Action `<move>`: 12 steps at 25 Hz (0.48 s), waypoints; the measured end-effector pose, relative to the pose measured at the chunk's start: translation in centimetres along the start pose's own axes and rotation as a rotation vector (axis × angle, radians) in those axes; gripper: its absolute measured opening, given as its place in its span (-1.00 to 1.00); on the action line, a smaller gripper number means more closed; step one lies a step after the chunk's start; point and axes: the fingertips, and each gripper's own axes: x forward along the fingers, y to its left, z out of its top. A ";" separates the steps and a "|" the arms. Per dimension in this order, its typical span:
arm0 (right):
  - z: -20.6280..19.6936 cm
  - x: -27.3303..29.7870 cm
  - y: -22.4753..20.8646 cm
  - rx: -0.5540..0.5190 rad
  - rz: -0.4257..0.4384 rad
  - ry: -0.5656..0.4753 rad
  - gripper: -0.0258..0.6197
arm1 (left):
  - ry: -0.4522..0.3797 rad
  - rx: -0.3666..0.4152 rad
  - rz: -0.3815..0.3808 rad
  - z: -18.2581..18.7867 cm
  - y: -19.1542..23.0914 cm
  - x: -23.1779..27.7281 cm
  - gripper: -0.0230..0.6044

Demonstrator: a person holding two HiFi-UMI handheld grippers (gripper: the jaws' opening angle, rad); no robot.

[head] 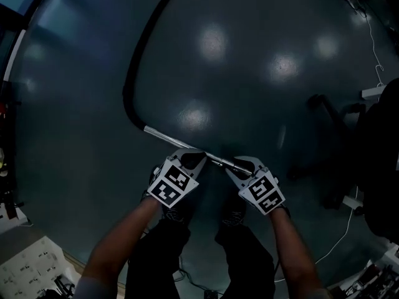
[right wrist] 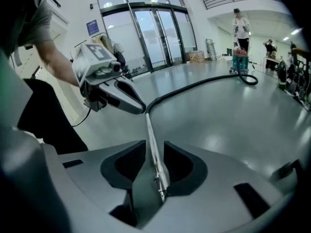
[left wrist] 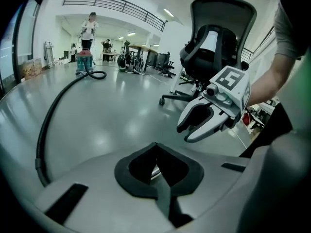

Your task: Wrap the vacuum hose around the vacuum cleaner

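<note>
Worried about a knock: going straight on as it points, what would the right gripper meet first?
The metal wand lying between the right gripper's open jaws; past that, probably the floor, depth unclear.

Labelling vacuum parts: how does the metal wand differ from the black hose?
The metal wand is straight and shiny; the black hose is matte and curves across the floor. The wand is short; the hose is far longer, reaching the vacuum cleaner. Both are slim tubes, joined end to end.

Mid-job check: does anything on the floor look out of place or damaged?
Nothing spilled or damaged. The hose lies stretched in a long curve across the floor, away from the vacuum cleaner, not yet wrapped; its metal wand lies between the open jaws of the right gripper.
</note>
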 end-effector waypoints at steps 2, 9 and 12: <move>-4.0 2.7 -0.7 -0.041 0.029 0.060 -0.57 | 0.024 0.020 -0.017 -2.4 0.7 2.8 -0.90; -14.7 9.4 -2.9 -0.143 0.087 0.212 -0.47 | 0.159 0.096 -0.018 -10.4 2.9 9.7 -0.90; -17.2 11.0 -3.4 -0.155 0.106 0.240 -0.47 | 0.196 0.114 -0.056 -12.6 3.0 11.8 -0.90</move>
